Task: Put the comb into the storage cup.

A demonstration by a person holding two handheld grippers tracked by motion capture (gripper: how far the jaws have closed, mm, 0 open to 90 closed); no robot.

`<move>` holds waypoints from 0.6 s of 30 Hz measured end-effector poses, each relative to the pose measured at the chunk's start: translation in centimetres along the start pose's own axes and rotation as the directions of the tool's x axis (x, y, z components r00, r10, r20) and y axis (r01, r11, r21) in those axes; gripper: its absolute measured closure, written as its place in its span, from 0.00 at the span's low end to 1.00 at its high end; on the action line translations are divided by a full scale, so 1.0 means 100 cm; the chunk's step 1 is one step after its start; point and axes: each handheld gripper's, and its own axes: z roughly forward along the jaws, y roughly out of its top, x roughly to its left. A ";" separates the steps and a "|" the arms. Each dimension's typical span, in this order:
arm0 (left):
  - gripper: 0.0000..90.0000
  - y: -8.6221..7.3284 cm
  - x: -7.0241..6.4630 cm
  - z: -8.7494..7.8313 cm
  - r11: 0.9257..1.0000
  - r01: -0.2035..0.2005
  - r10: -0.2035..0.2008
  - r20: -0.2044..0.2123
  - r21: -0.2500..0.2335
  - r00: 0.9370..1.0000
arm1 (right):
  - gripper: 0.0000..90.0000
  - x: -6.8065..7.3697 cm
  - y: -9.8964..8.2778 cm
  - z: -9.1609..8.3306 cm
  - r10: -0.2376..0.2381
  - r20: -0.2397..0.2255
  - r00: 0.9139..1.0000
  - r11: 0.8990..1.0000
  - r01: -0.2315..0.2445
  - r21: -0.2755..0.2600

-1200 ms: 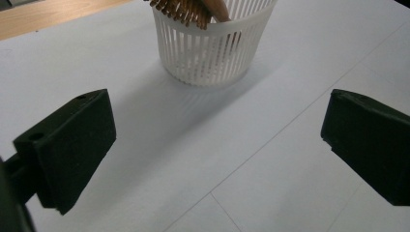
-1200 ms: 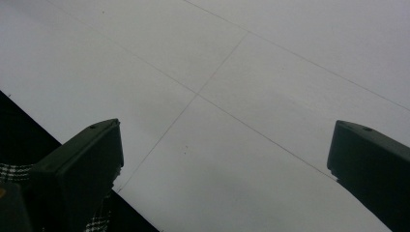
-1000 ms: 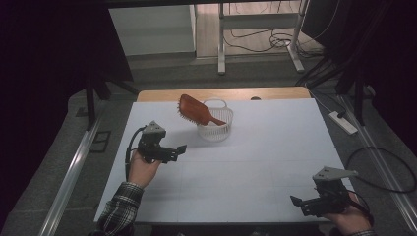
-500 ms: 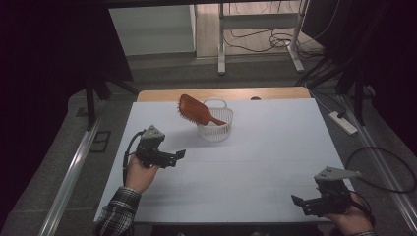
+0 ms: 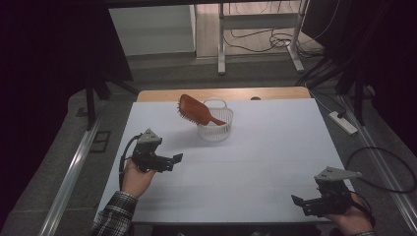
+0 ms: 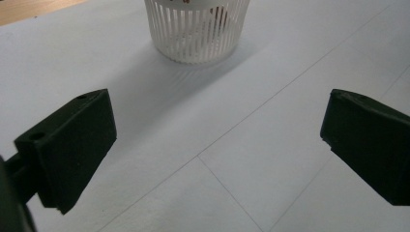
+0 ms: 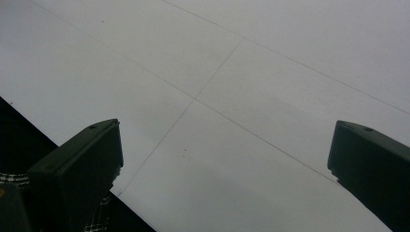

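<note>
A: Both empty: left gripper (image 5: 172,159) and right gripper (image 5: 300,201), jaws wide apart. Red-brown wooden hairbrush (image 5: 195,110) leans over the rim of the white slotted plastic basket (image 6: 197,34).

B: Risk: nudging the light basket could tip the brush out.

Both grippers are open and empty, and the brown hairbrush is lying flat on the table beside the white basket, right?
Not quite. Both the left gripper and right gripper are open and empty, but the brown hairbrush is not flat on the table: its handle sits in the white basket and its head sticks out over the rim, tilted. The high view shows this.
</note>
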 end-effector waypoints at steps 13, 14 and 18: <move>0.01 -0.011 -0.003 -0.011 1.000 0.008 -0.008 -0.009 0.000 1.000 | 0.00 0.000 0.001 0.001 -0.006 0.000 1.000 1.000 0.006 0.004; 0.01 -0.012 -0.003 -0.012 1.000 0.009 -0.009 -0.011 0.000 1.000 | 0.00 0.000 0.001 0.001 -0.006 -0.001 1.000 1.000 0.006 0.004; 0.01 -0.015 -0.004 -0.015 1.000 0.008 -0.008 -0.017 0.002 1.000 | 0.00 0.000 0.001 0.001 -0.006 -0.002 1.000 1.000 0.006 0.005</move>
